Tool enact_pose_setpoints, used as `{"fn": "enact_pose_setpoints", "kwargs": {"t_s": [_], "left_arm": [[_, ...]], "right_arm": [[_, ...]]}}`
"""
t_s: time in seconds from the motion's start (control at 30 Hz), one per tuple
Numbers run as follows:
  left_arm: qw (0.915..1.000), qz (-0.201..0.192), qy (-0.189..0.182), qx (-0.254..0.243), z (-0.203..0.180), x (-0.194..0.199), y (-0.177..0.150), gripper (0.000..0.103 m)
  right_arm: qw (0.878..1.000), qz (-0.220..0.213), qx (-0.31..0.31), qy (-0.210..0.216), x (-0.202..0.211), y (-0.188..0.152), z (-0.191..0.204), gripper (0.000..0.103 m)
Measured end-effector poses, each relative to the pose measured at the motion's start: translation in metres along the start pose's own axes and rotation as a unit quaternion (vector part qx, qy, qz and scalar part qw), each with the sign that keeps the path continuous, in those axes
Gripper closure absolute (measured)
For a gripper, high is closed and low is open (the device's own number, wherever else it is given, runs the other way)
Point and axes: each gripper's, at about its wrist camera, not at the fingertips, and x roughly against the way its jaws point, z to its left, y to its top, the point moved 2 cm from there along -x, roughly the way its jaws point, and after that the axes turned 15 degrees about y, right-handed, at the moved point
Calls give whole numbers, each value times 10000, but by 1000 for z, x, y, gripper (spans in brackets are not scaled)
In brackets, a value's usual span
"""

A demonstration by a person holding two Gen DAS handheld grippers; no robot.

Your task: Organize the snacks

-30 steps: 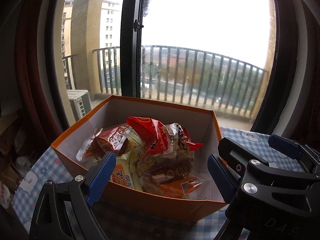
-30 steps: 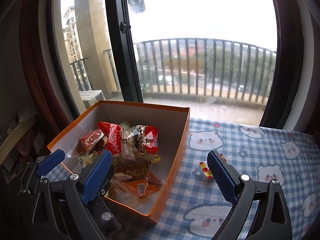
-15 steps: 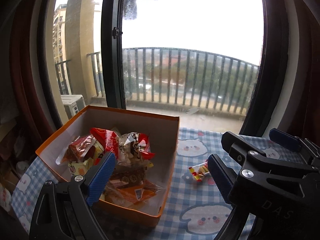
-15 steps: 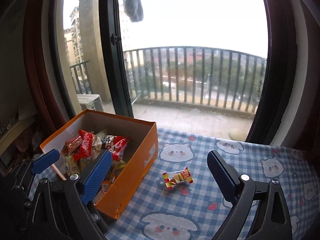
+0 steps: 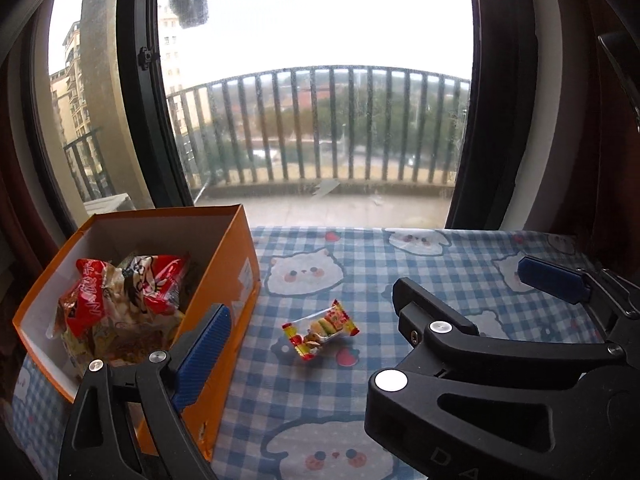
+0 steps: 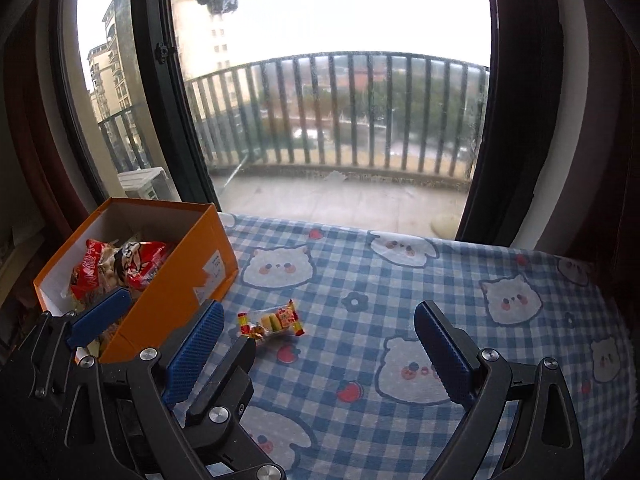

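Observation:
An orange cardboard box (image 5: 224, 280) (image 6: 180, 280) stands at the left on the blue checked tablecloth (image 5: 400, 264) (image 6: 400, 280). It holds several snack packets (image 5: 120, 292) (image 6: 116, 268), red ones on top. A small clear packet with red and yellow ends (image 5: 320, 330) (image 6: 270, 322) lies alone on the cloth, just right of the box. My left gripper (image 5: 320, 344) is open; its right finger is hidden behind the right gripper's black body (image 5: 480, 364). My right gripper (image 6: 320, 340) is open and empty, with the packet beyond its left pad (image 6: 196, 348). Both hover above the cloth.
A big window with a dark frame (image 5: 144, 120) closes the far side, a balcony railing (image 5: 340, 128) behind it. Dark curtains flank it. The table's curved edge falls away at the right (image 6: 624, 320). The left gripper's body (image 6: 100, 360) crowds the right wrist view.
Both views have swung right: the box slid from the middle to the left edge, and the small packet came into sight on the cloth. Both grippers stayed open.

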Motion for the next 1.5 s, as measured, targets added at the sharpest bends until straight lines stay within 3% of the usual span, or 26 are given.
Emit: {"fn": "enact_pose_setpoints", "kwargs": {"t_s": [0.27,0.57,0.67,1.1,1.2,1.37,1.5], "left_arm": [[9996,176,-200,42,-36,-33,-6,7],[9984,321,464,28,-40,-76,-8,7],[9974,540,465,147,-33,-91,-11,8],[9928,1115,330,304,-29,-133,-26,9],[9912,1252,262,333,-25,-136,-29,16],[9926,1154,204,325,-21,-129,-31,39],[9935,1102,122,257,-20,-124,-33,47]], "right_arm": [[9990,35,-438,-125,-23,-15,-51,6],[9933,-199,-412,-1064,-48,-17,-73,5],[9901,-164,-522,-1289,-58,-19,-80,5],[9906,112,-909,-1019,-91,-30,-87,5],[9906,180,-993,-925,-98,-33,-86,5],[9896,183,-1240,-706,-102,-36,-87,5],[9893,241,-1257,-695,-103,-36,-86,5]]}}
